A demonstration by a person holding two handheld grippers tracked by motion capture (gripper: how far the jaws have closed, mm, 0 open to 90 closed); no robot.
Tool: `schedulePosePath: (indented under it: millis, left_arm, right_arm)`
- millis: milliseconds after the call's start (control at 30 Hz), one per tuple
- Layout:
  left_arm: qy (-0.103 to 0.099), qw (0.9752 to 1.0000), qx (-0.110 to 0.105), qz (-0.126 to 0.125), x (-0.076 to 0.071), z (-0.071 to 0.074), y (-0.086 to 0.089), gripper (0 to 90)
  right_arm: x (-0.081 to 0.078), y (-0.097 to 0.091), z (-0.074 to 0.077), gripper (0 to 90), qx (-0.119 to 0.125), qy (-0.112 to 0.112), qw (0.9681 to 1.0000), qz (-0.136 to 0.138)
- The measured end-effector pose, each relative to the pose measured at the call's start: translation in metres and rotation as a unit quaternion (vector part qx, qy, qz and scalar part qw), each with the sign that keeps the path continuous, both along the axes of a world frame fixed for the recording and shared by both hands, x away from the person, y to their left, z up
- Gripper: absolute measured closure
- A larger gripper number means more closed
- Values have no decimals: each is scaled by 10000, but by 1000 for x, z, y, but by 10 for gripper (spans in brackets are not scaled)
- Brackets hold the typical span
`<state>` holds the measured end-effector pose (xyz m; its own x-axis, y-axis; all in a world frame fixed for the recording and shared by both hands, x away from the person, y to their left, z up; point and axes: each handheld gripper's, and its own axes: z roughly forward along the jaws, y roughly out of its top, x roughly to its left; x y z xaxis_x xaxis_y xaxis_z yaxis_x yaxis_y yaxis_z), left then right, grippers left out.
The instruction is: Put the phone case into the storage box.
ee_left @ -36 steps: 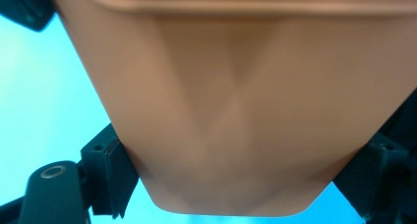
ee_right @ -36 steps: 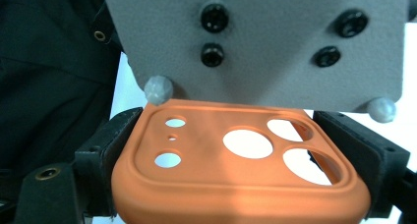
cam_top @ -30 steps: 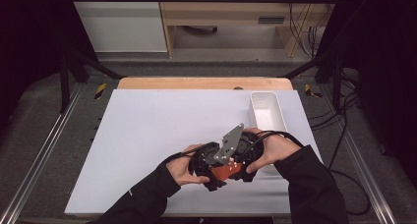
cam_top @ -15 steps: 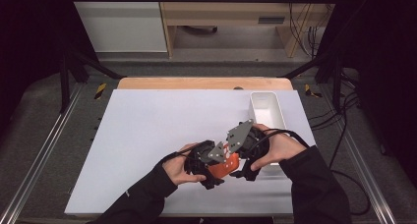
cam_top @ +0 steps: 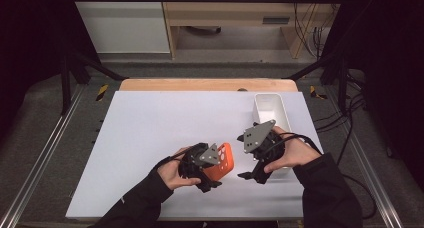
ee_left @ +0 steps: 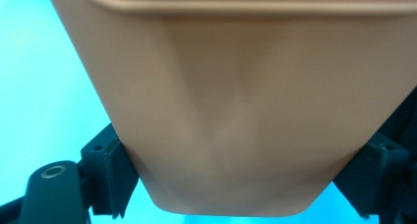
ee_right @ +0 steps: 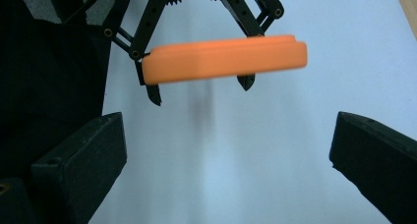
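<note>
Right gripper (cam_top: 250, 177) jaws have just been opening, now wide and empty, pulled apart from left gripper (cam_top: 212, 183), which alone clamps the orange perforated tray (cam_top: 222, 160).

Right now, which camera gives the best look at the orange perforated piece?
The high view: the orange perforated piece shows its round holes there, gripped in the left gripper. The right gripper view shows it edge-on as a flat slab. The left gripper view gives a close, blurred surface between the jaws.

High view looks down; both gripper views closely share the orange lid (ee_right: 223, 58).
</note>
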<state>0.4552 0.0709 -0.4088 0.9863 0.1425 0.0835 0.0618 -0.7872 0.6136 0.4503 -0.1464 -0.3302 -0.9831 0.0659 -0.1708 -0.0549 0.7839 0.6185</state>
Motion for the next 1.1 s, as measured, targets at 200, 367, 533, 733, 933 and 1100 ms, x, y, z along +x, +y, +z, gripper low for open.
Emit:
schedulePosePath:
  millis: [200,367,533,733,933,1100]
  left_arm:
    - [78,9998,-194,79,0,-5,11,155]
    - [105,9992,-368,149,1,-9,19,155]
    - [159,9983,-537,182,0,-10,25,155]
    - [211,9978,-603,184,-1,-14,30,155]
    - [235,9964,-796,188,-2,-15,33,155]
    - [198,9959,-863,170,-3,-13,34,155]
  right_arm:
    - [0,-3,-5,16,169,11,9998,-83]
    - [0,-2,-9,18,258,26,9996,-109]
    - [-2,0,-13,19,328,66,9994,-111]
    - [-3,1,-17,23,462,86,9988,-107]
    - [-4,4,-20,25,572,126,9983,-44]
    - [-5,7,-22,26,650,183,9977,-7]
